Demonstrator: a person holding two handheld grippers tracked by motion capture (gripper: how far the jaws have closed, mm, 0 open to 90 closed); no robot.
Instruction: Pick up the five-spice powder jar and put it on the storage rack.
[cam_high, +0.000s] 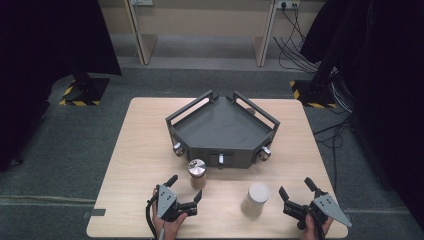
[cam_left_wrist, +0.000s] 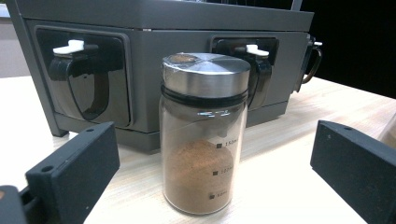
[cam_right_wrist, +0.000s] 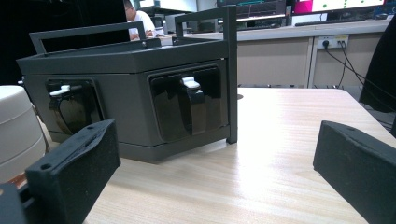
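The spice jar (cam_left_wrist: 204, 133) stands upright on the table (cam_high: 140, 150) just before the grey rack (cam_high: 222, 125), dead ahead between the wide-open jaws of the left gripper (cam_high: 185, 187), while the right gripper (cam_high: 296, 189), equally wide and empty, sits beside the white jar (cam_high: 256, 199).

Light wooden tabletop (cam_high: 145, 130), dark grey angular tray (cam_high: 220, 125) at centre, steel-lidded spice jar (cam_high: 197, 173) at its 7 o'clock, white-lidded jar (cam_high: 256, 198) at 5 o'clock, left gripper (cam_high: 186, 189) wide open near the spice jar, right gripper (cam_high: 296, 189) wide open beside the white-lidded jar
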